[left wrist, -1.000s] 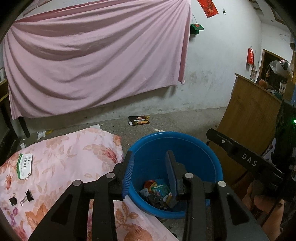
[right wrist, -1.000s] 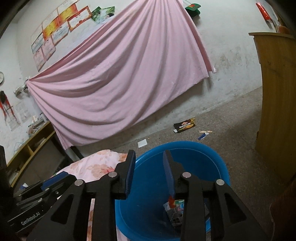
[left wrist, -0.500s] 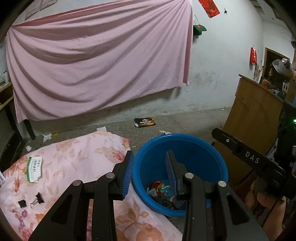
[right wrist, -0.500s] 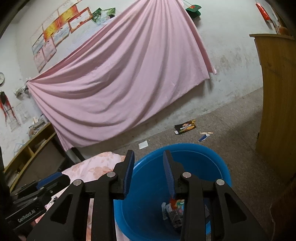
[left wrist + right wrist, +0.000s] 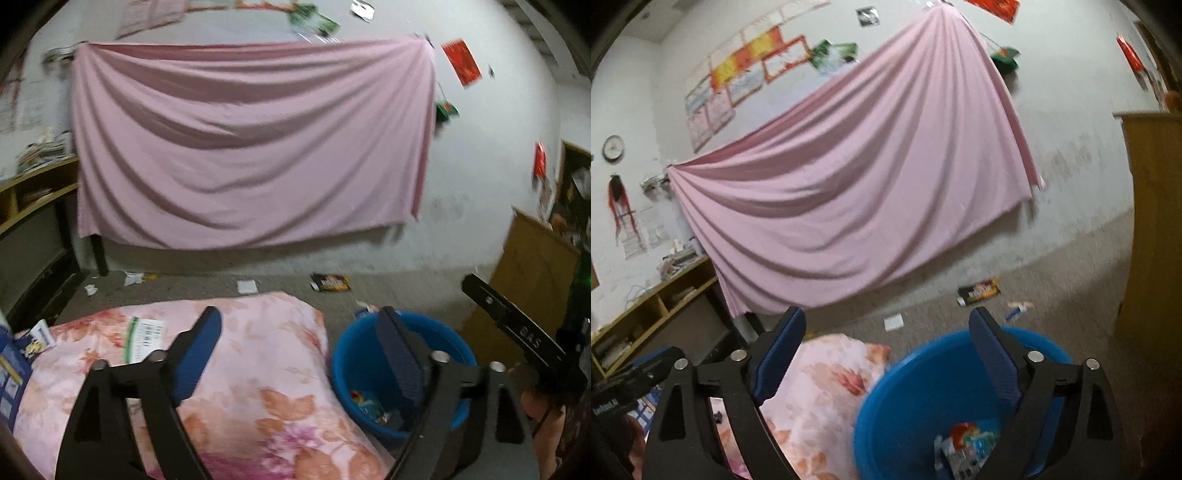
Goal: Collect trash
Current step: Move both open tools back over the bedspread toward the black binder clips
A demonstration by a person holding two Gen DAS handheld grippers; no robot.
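Both grippers are wide open and hold nothing. The left gripper (image 5: 299,332) hangs above the flowered cloth (image 5: 258,369), the right gripper (image 5: 888,332) beside the blue bucket (image 5: 905,398), where trash (image 5: 967,443) lies inside.

A round blue bin (image 5: 345,363) stands upright on the floor, just beside the right edge of the floral cloth, with a small heap of colourful wrappers (image 5: 964,448) in its bottom. A white slip with a green stripe (image 5: 144,338) lies flat on the cloth, well apart from the bin. A dark wrapper (image 5: 330,283) and paper scraps (image 5: 246,286) lie on the floor by the wall.
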